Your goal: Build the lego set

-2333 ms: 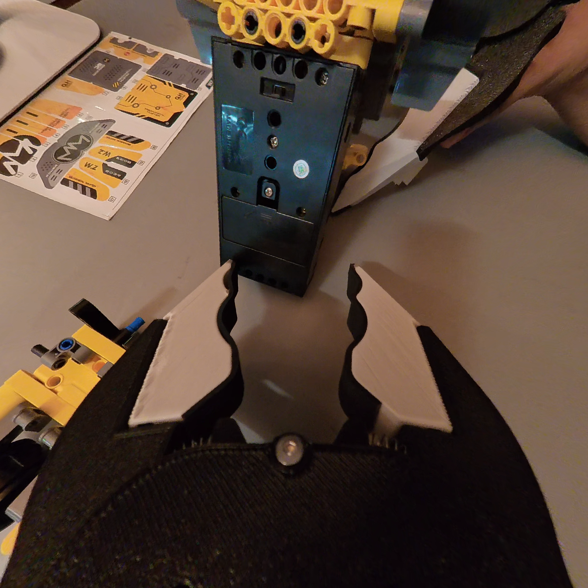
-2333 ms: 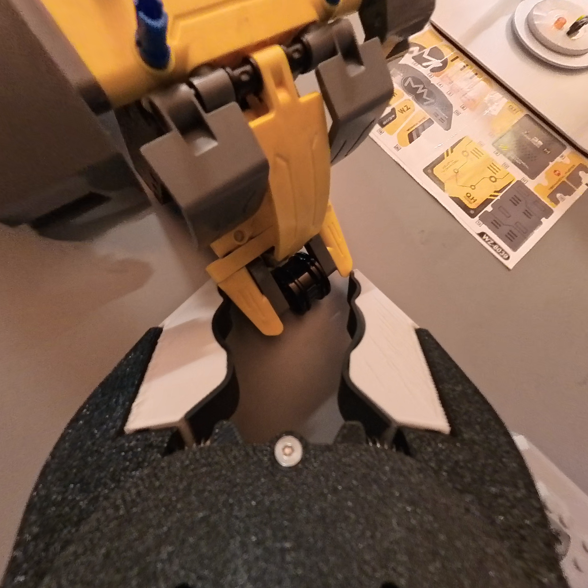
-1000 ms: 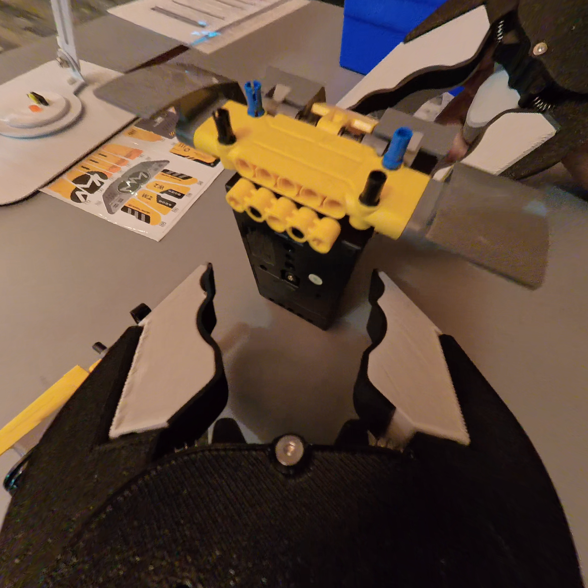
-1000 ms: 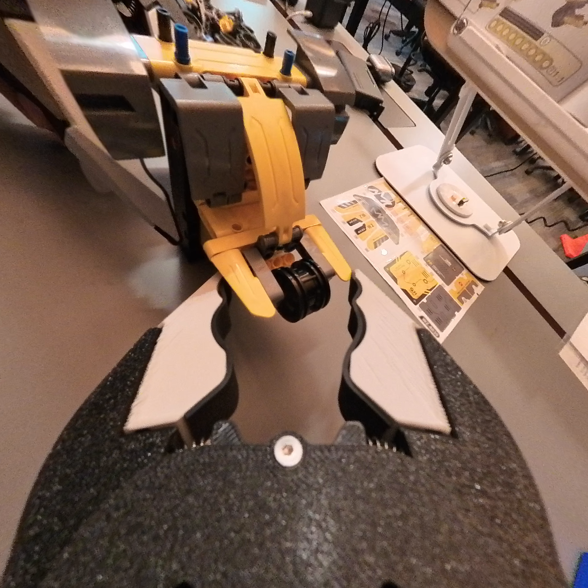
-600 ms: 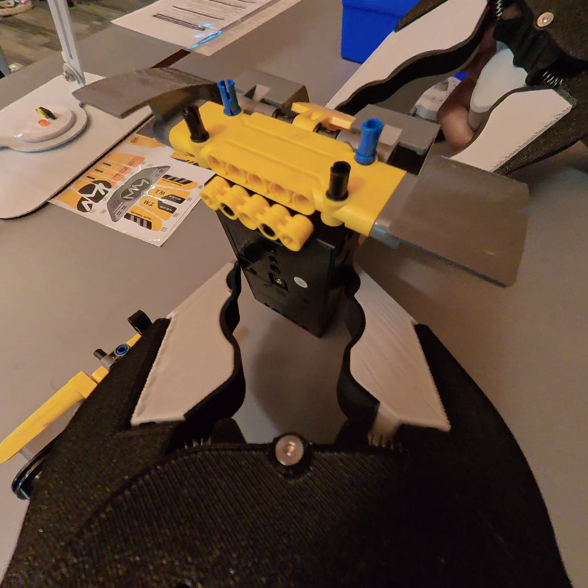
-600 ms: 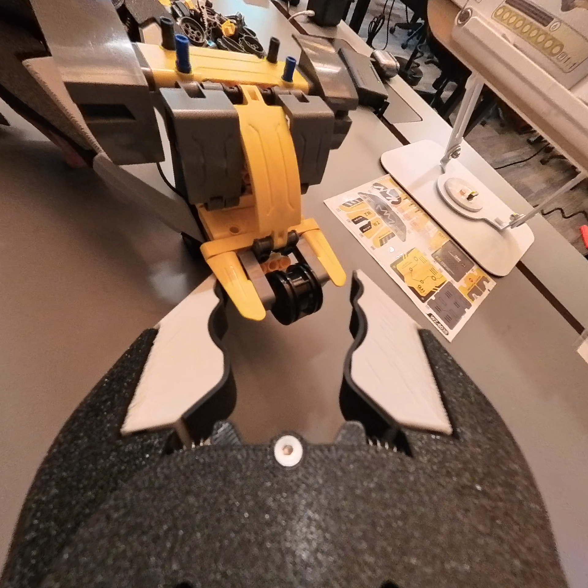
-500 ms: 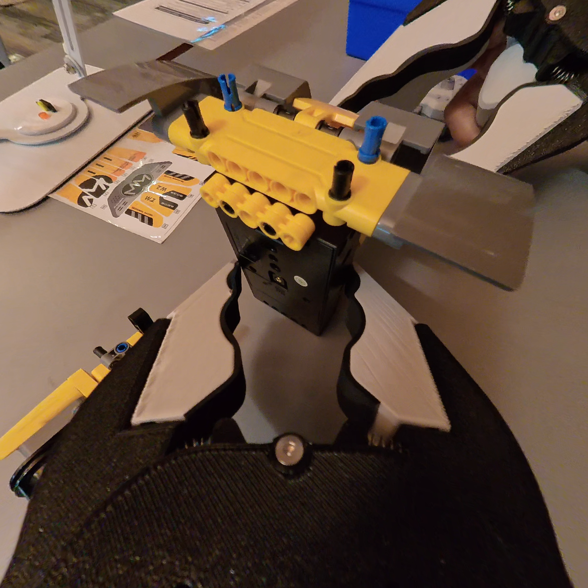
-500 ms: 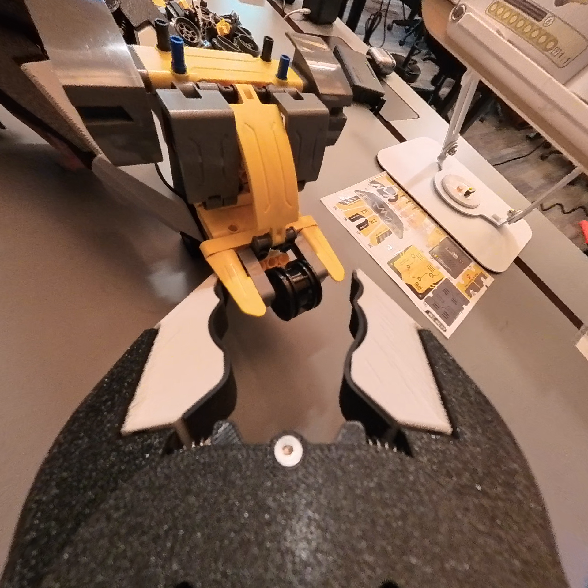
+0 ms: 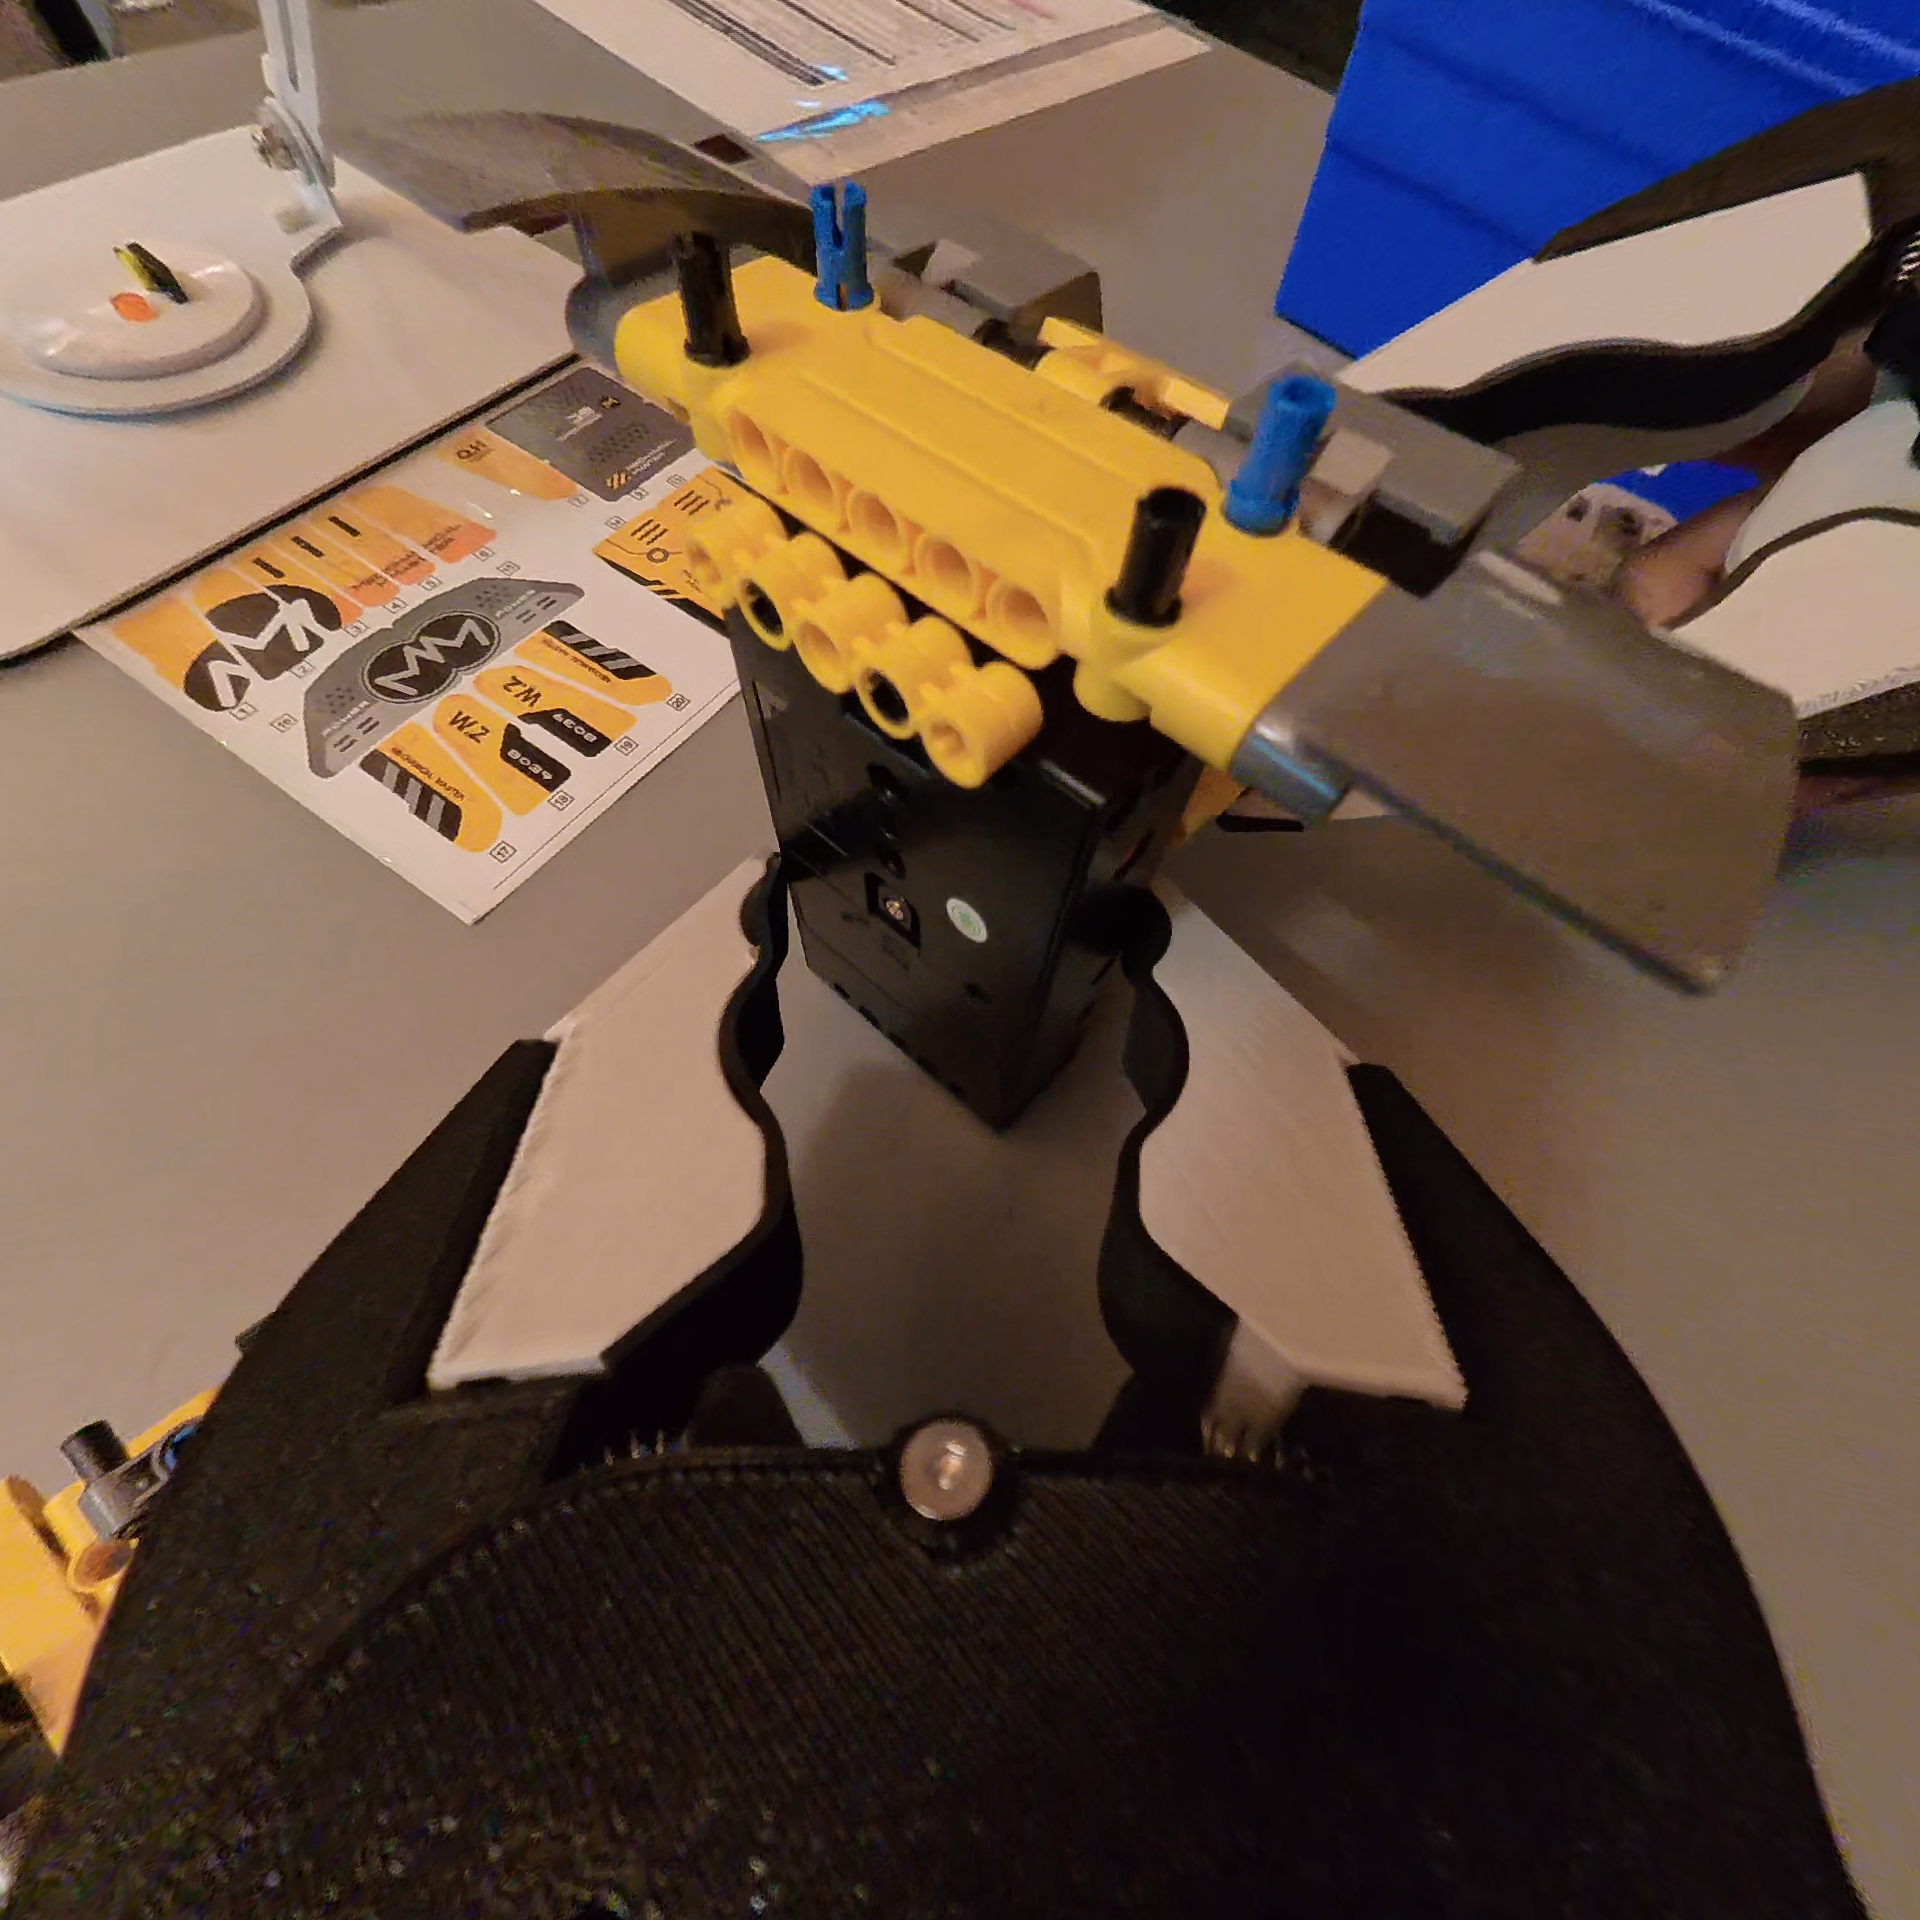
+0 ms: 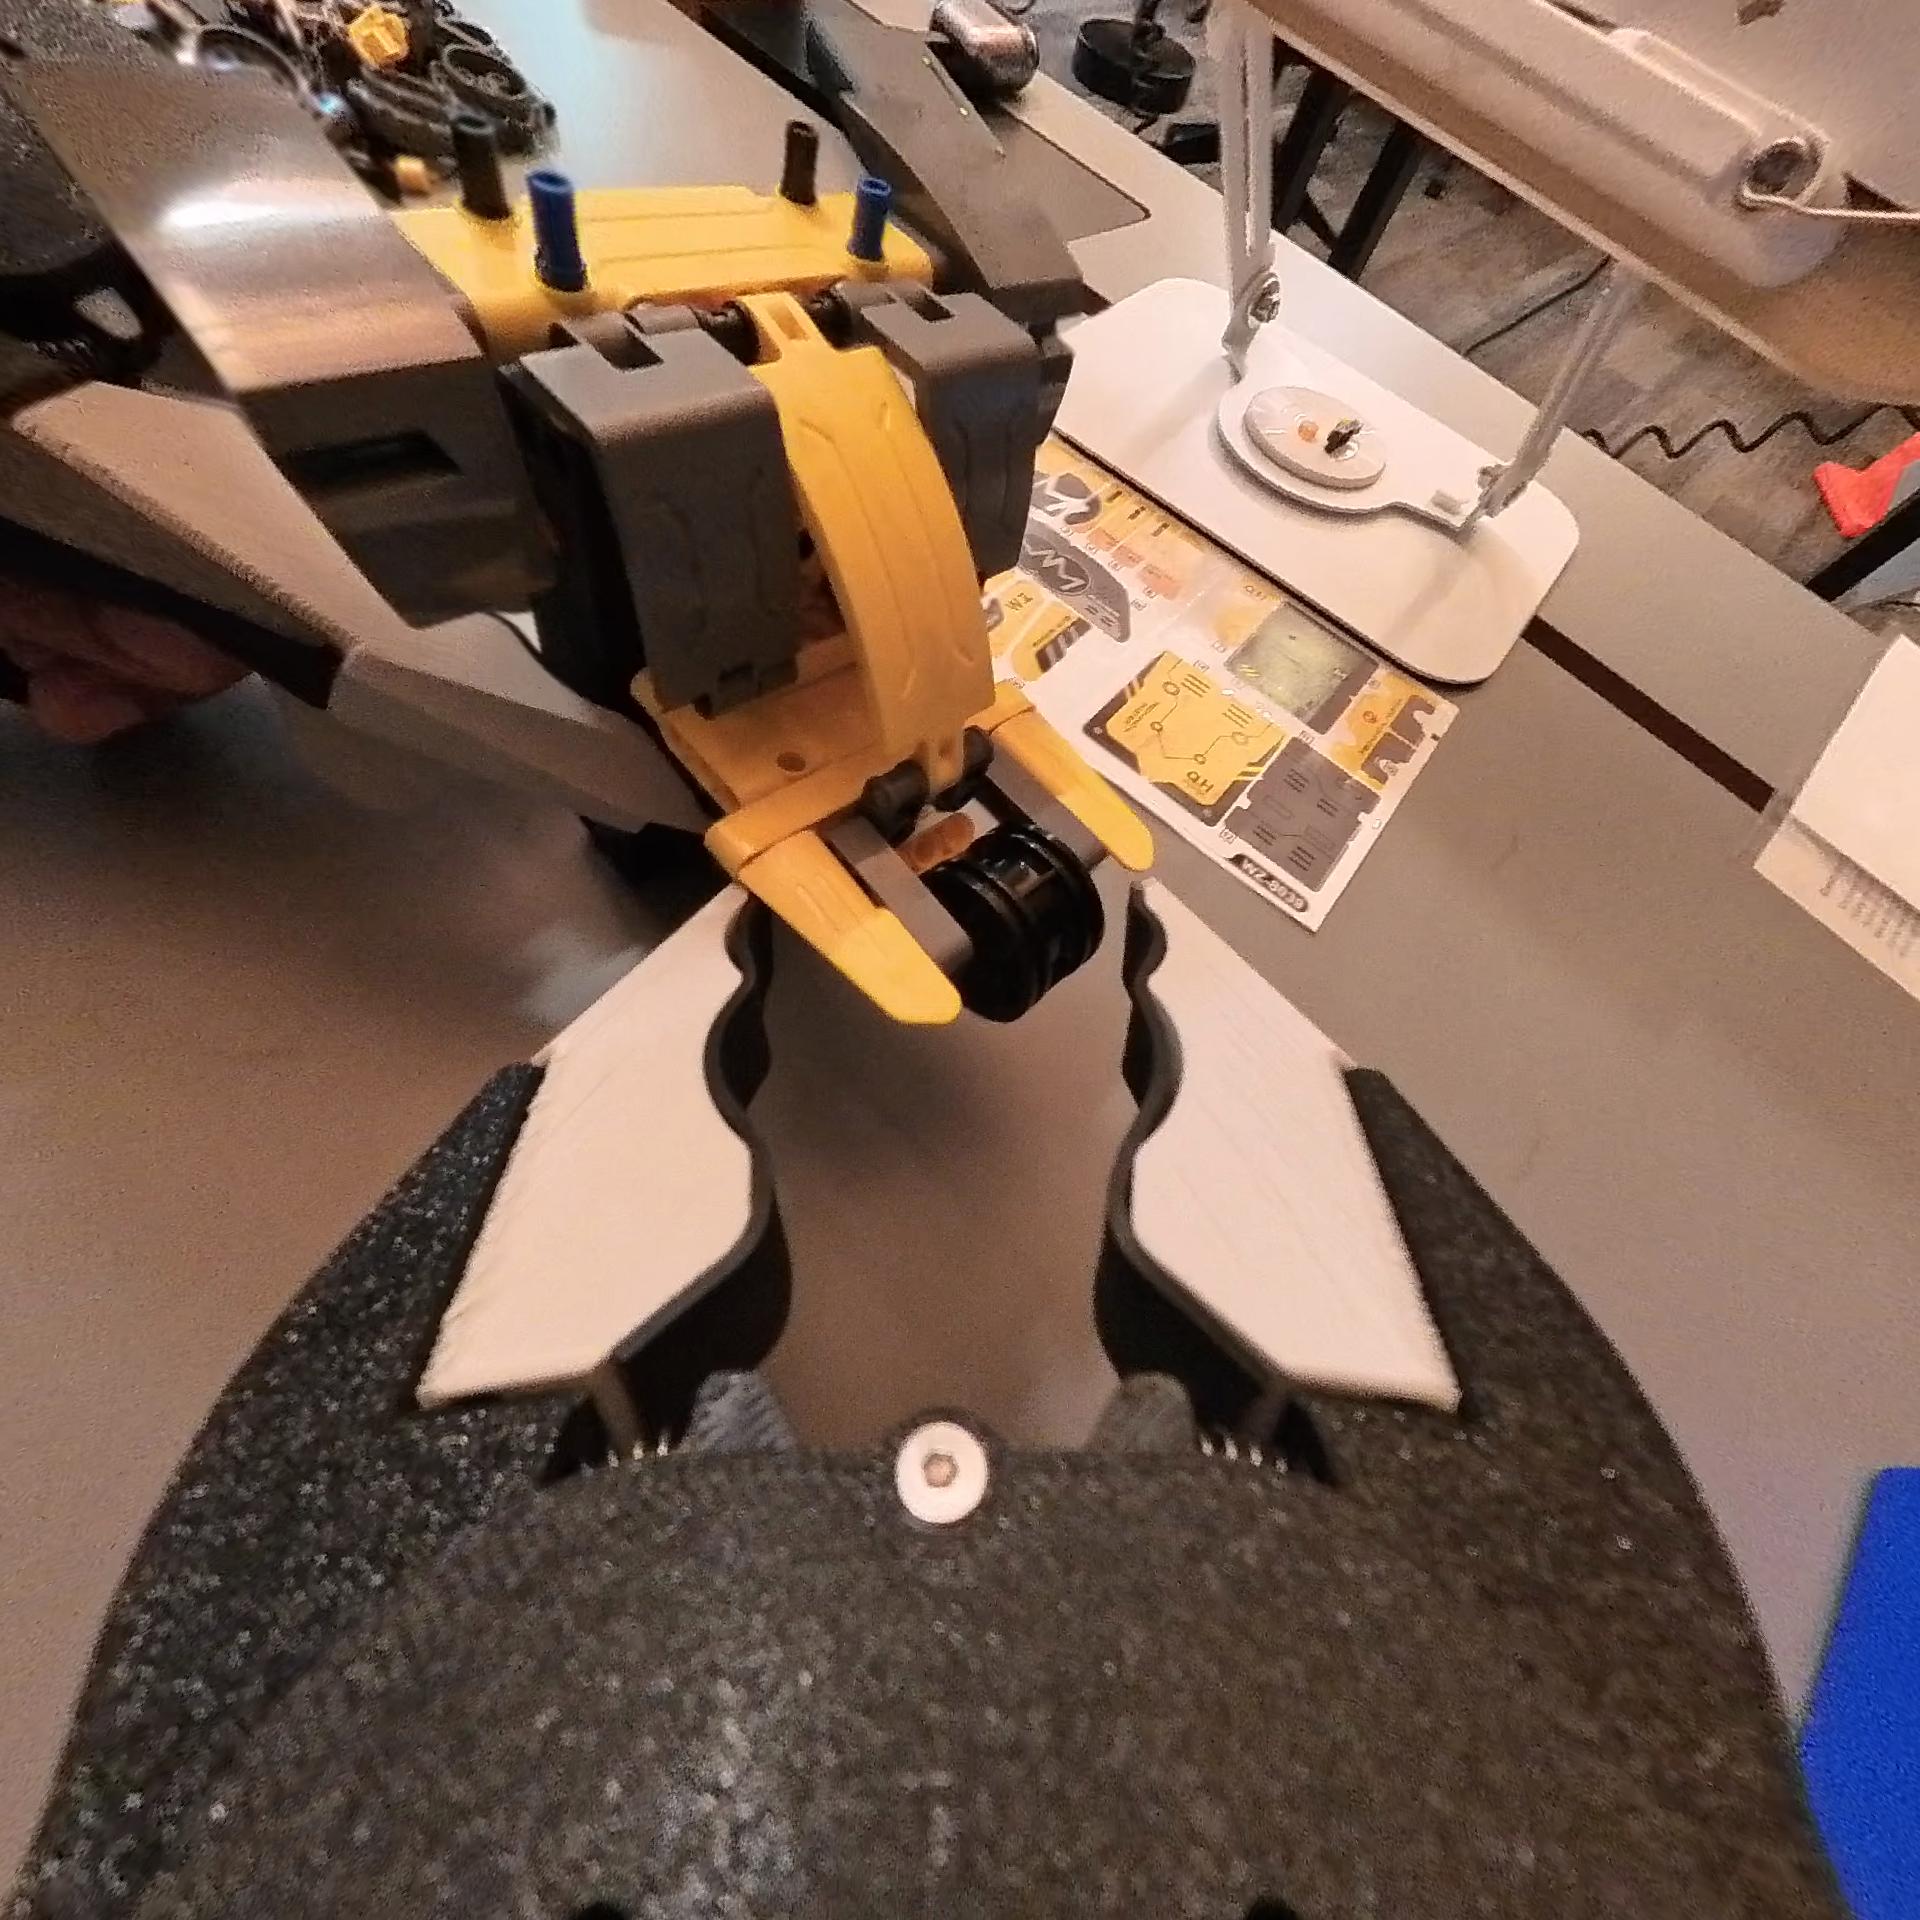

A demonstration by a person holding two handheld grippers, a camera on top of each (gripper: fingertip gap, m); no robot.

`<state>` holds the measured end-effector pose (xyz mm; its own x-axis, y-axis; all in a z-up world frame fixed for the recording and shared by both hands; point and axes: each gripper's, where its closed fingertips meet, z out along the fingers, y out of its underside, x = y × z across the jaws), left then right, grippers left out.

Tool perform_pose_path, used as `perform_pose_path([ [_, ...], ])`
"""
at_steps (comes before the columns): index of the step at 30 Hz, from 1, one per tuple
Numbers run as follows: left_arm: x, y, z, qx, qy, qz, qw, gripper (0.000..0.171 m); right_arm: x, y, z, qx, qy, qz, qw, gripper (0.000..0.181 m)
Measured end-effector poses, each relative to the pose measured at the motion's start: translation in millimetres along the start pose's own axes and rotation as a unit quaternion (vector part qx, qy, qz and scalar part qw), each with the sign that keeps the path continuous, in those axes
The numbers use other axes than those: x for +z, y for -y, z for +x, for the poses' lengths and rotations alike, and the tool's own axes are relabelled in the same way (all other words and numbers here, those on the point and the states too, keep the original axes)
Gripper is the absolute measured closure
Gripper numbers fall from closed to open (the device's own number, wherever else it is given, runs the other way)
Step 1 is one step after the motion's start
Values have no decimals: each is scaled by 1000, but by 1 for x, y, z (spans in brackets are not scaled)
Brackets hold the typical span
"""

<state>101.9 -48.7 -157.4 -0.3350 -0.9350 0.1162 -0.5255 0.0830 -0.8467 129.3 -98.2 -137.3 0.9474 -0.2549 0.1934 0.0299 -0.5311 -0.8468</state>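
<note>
A yellow, grey and black building-brick model with grey wing panels sits between both grippers. My left gripper is shut on the model's black battery box, one fingertip on each side. My right gripper is shut on the model's yellow nose. The black wheel hangs between its fingertips. The right gripper's fingers show behind the model in the left wrist view. One of the left gripper's fingers shows at the left in the right wrist view. Whether the model touches the table is unclear.
A yellow sticker sheet lies on the grey table beside a white lamp base; both also show in the right wrist view, the sheet and the base. A blue box stands behind. Another yellow assembly lies near left.
My left gripper moved in from open and closed around the black battery box. The right gripper kept its hold on the nose while the model tilted and shifted slightly.
</note>
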Motion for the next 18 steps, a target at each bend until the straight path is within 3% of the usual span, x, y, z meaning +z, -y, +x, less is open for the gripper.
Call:
perform_pose_path([
  [18, -1, -2, -3, 25, 34, -1, 999, 110, -13, 7, 5, -11, -9, 4, 1000, 105],
])
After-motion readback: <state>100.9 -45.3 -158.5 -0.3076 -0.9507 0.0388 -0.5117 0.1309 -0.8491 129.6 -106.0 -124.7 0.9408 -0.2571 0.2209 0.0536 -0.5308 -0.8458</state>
